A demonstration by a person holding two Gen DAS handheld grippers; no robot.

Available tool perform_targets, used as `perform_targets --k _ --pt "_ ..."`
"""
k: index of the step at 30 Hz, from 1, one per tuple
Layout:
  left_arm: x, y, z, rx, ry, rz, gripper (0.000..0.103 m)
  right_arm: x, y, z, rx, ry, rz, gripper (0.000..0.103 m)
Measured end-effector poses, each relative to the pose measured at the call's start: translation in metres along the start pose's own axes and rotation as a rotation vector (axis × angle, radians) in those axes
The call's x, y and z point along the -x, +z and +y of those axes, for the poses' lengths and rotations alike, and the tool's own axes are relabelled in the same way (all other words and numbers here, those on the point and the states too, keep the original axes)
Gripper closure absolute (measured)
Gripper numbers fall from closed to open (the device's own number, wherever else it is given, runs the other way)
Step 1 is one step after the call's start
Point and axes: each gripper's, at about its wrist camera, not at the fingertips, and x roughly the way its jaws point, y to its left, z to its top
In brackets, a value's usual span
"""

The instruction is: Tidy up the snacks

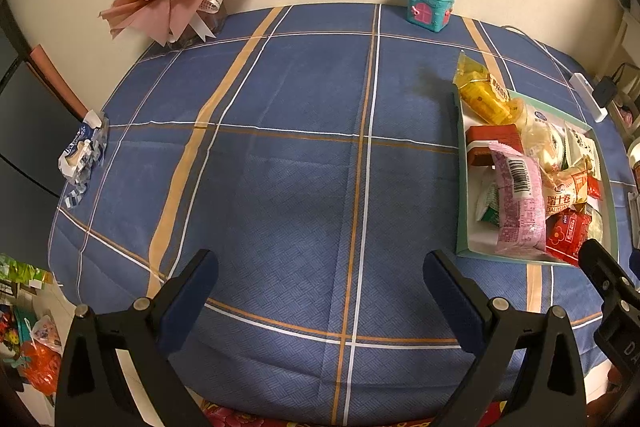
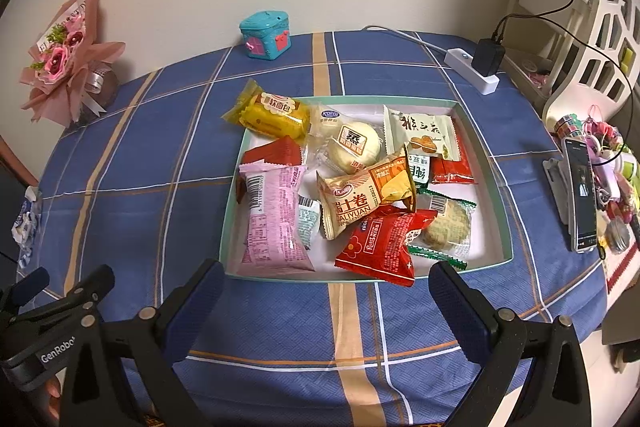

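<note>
At frame centre, snacks (image 2: 352,187) fill the tray (image 2: 502,223); left gripper (image 1: 320,279) and right gripper (image 2: 326,287) jaws gape wide, holding nothing.

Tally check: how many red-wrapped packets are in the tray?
3: back-left red packet beside the pink packet; right red packet under the beige pack; front red packet at the tray rim. Others may be buried.

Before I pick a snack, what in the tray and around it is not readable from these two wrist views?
- Small teal-and-white packet, right wrist view: mostly under the pink barcode-printed wrapper.
- Flat red packet, right wrist view: covered by the white biscuit packet.
- Shallow mint-rimmed cardboard tray, left wrist view: far side squeezed at the fisheye edge.
- Crumpled blue-and-white wrapper, left wrist view: print too small.
</note>
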Motion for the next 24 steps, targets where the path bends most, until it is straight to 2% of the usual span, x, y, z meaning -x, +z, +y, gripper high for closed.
perform_targets --k 14,20,24 --pt "-0.0002 -0.0003 0.0005 0.008 -0.001 0.000 0.001 0.0000 0.0000 0.0006 0.000 0.001 0.000 0.000" --pt "0.0067 -0.0003 -0.0013 0.010 0.000 -0.037 0.001 0.0000 0.0001 0.0003 0.000 0.000 0.000 0.000" --pt "0.0056 0.0005 -0.0019 0.013 -0.012 -0.029 0.001 0.0000 0.0001 0.0005 0.000 -0.001 0.001 0.000"
